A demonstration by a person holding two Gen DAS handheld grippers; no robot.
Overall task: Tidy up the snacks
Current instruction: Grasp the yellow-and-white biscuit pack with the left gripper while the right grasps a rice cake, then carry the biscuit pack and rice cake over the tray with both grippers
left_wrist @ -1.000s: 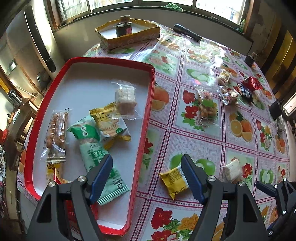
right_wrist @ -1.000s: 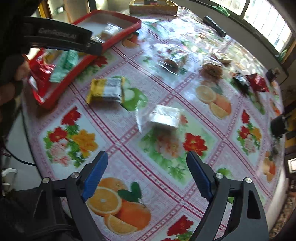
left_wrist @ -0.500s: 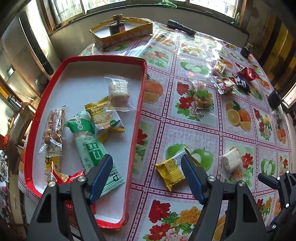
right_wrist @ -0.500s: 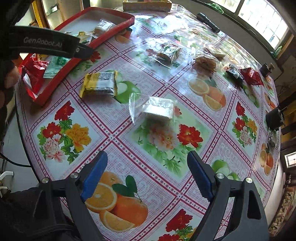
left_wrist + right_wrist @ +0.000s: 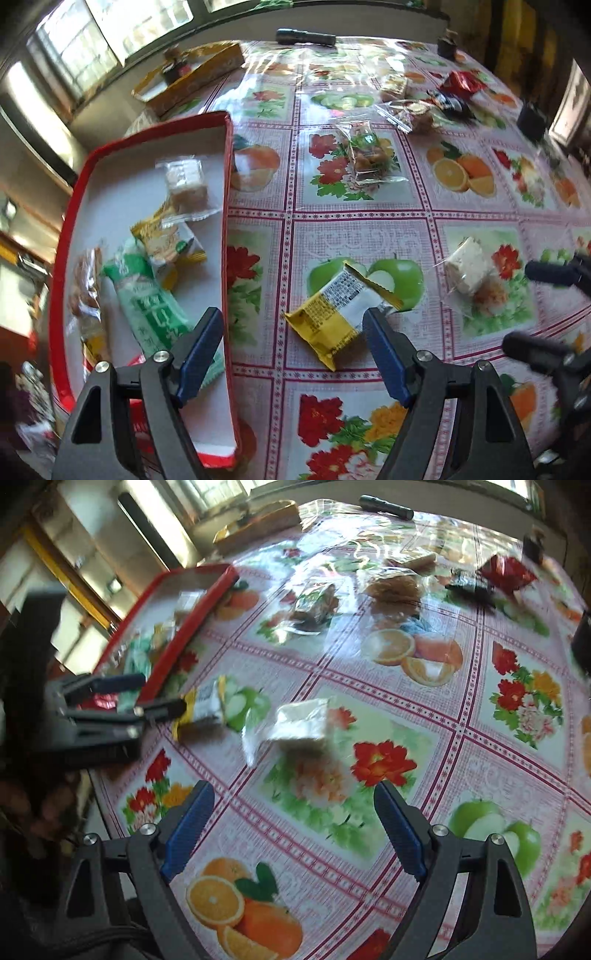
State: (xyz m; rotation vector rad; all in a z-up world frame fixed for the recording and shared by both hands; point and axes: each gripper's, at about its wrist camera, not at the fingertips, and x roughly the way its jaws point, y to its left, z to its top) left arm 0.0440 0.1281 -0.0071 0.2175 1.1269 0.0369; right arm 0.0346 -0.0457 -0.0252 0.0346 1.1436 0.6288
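A yellow and white snack packet (image 5: 332,314) lies on the flowered tablecloth just right of the red tray (image 5: 226,206). My left gripper (image 5: 293,321) hangs open over it, the packet lying between the fingers close to the right one, with no pad pressing on it. The tray holds several wrapped snacks, among them a green packet (image 5: 151,302). Further right lies a white snack in clear wrap (image 5: 467,271). My right gripper (image 5: 291,794) is open and empty just short of that white snack (image 5: 301,722). The left gripper (image 5: 147,694) shows at the left beside the yellow packet (image 5: 207,705).
Loose snacks lie further back: a clear-wrapped nut snack (image 5: 369,147), a red packet (image 5: 461,83) and a dark one (image 5: 447,101). A yellow box (image 5: 192,74) holding a jar and a black torch (image 5: 306,37) stand near the window. The table edge runs near the left gripper.
My left gripper moved right, off the tray's edge, so the yellow packet now lies between its fingers. The right gripper rolled and came nearer the white snack. Both stayed open.
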